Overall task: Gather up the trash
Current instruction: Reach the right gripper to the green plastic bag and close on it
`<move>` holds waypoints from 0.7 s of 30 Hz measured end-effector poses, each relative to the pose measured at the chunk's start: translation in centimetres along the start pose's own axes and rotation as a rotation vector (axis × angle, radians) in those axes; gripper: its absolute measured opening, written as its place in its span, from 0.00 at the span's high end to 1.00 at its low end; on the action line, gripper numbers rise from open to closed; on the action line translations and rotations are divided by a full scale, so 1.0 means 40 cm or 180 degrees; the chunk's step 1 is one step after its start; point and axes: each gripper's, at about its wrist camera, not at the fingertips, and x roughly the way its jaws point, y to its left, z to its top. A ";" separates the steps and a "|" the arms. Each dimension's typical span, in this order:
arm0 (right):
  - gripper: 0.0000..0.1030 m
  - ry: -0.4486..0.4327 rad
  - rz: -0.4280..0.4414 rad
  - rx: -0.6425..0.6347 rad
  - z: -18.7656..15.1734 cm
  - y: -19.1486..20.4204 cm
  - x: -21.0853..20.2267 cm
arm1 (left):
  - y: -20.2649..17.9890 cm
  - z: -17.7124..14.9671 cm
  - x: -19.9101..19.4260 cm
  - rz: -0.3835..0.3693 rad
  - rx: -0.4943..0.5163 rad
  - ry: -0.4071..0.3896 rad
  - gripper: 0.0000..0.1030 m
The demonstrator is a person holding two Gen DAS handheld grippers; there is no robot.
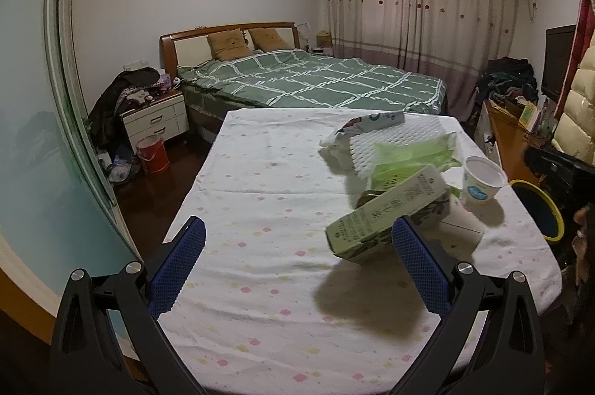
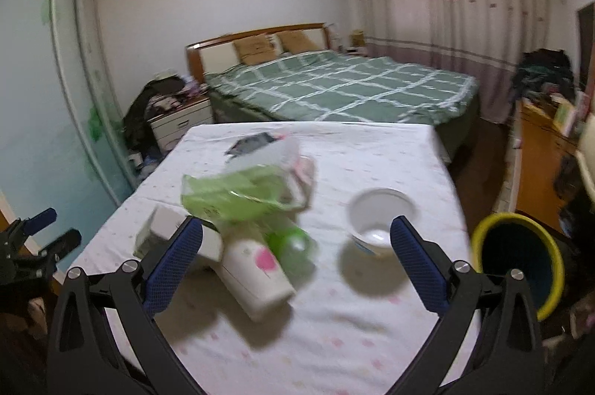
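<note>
Trash lies on a table with a white dotted cloth [image 1: 260, 194]. In the left wrist view a green-white carton [image 1: 386, 213] lies in front of a white foam net [image 1: 394, 142], a green plastic bag [image 1: 416, 157] and a white plastic cup [image 1: 481, 183]. My left gripper [image 1: 297, 265] is open and empty, with the carton by its right finger. In the right wrist view, which is blurred, my right gripper [image 2: 295, 265] is open over a white paper cup [image 2: 256, 272] lying on its side, the green bag [image 2: 238, 194] and the white cup [image 2: 381, 224]. A yellow-rimmed bin [image 2: 520, 257] stands right of the table.
The bin [image 1: 539, 209] also shows at the table's right edge in the left wrist view. A bed with a green checked cover [image 1: 316, 83] stands behind the table. A nightstand [image 1: 156, 120] and a red bucket [image 1: 152, 153] are on the left. A wooden desk [image 1: 509, 135] is on the right.
</note>
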 end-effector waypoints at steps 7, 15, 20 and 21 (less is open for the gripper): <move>0.34 0.0317 0.0052 -0.0188 0.050 0.004 0.176 | 0.005 0.013 0.051 -0.0022 0.0044 0.0023 0.04; 0.52 0.0538 0.0221 -0.0222 0.062 -0.014 0.258 | -0.003 0.039 0.106 -0.0094 0.0095 0.0060 0.04; 0.62 0.0627 0.0435 -0.0200 0.069 -0.021 0.279 | -0.013 0.046 0.135 -0.0145 0.0111 0.0095 0.04; 0.63 0.0644 0.0472 -0.0204 0.069 -0.020 0.282 | -0.015 0.048 0.139 -0.0154 0.0110 0.0097 0.04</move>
